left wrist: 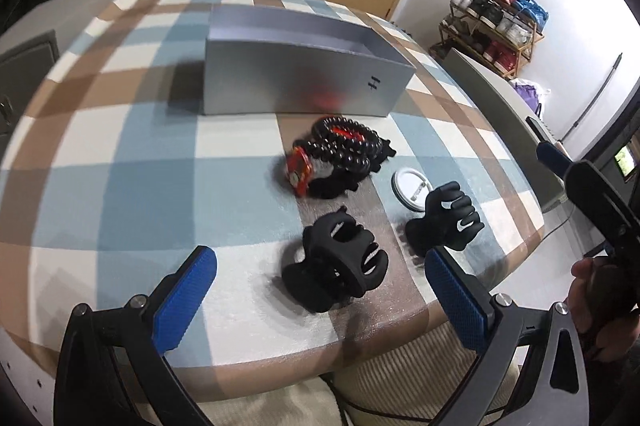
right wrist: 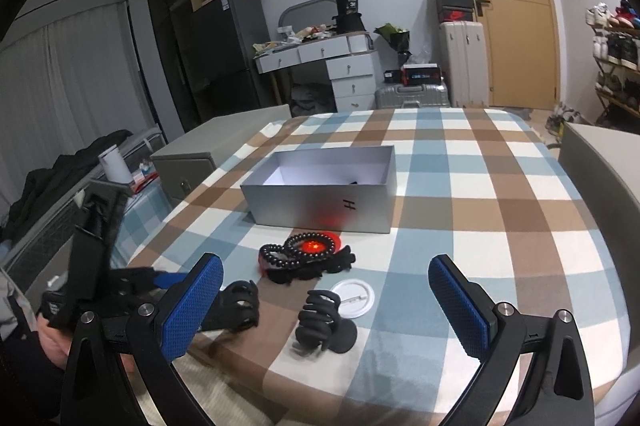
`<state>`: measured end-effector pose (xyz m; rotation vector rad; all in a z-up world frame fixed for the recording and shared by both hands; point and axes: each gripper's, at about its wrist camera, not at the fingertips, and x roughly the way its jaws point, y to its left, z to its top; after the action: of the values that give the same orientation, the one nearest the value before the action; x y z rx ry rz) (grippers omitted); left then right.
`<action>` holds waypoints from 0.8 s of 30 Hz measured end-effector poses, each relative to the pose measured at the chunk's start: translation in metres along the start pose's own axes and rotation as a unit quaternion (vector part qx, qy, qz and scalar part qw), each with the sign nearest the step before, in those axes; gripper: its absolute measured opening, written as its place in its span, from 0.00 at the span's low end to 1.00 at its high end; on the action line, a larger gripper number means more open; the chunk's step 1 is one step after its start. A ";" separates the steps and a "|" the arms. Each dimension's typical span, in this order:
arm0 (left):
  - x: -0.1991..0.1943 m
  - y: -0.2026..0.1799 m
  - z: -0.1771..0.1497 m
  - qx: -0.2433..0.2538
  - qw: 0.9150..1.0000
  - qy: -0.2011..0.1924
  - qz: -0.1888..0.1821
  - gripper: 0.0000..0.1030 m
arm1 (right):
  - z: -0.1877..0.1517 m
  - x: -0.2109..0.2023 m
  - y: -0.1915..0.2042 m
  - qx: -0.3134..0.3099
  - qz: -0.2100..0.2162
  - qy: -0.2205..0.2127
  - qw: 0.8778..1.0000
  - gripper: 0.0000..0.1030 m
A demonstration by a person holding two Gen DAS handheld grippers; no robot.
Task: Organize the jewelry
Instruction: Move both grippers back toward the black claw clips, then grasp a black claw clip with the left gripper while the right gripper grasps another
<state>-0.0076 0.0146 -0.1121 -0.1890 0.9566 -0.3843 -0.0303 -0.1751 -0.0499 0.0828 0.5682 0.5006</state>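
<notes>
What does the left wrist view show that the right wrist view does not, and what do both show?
Only the left wrist view shows the full shoe rack. Only the right wrist view shows the white inside of the gray box, the curtain and the fridge. Both show the box, the black bead bracelet, two black hair clips, the white round badge and the checked tablecloth.

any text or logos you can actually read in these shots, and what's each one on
"H": a dark letter on the front wall of the grey box, seen sideways in both views.
Printing on the dark boxes stacked on the suitcase by the door: too small and blurred to read.
Label on the black bucket on the white desk: also unreadable.
</notes>
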 end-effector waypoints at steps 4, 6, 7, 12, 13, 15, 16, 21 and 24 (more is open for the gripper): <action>-0.003 0.001 -0.001 0.000 1.000 -0.005 -0.006 0.79 | -0.001 0.002 -0.002 0.002 -0.001 0.002 1.000 1.00; -0.003 0.002 -0.001 0.004 1.000 -0.003 -0.001 0.67 | -0.004 0.004 -0.006 0.010 -0.004 0.007 1.000 1.00; -0.004 0.002 -0.001 0.006 1.000 -0.001 -0.007 0.61 | -0.005 0.005 -0.008 0.016 -0.005 0.011 1.000 1.00; -0.005 -0.003 -0.001 0.018 1.000 0.002 -0.021 0.46 | -0.010 0.008 -0.017 0.037 0.009 0.035 0.999 1.00; -0.005 -0.004 -0.001 0.020 1.000 0.001 -0.020 0.45 | -0.011 0.009 -0.018 0.040 0.012 0.040 0.998 1.00; -0.007 -0.003 0.000 0.024 1.000 -0.001 -0.019 0.42 | -0.013 0.011 -0.020 0.043 0.015 0.049 0.998 1.00; -0.011 -0.003 0.001 0.024 0.999 -0.009 -0.019 0.29 | -0.014 0.012 -0.020 0.044 0.017 0.052 0.998 1.00; -0.010 0.000 0.005 0.030 0.999 -0.008 -0.014 0.21 | -0.020 0.023 -0.018 0.049 0.031 0.080 0.995 1.00; -0.009 0.002 0.006 0.022 1.000 -0.008 -0.020 0.21 | -0.025 0.031 -0.014 0.044 0.038 0.095 0.994 1.00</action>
<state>-0.0072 0.0197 -0.1027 -0.1706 0.9281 -0.4403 -0.0147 -0.1740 -0.0894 0.1425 0.7758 0.5602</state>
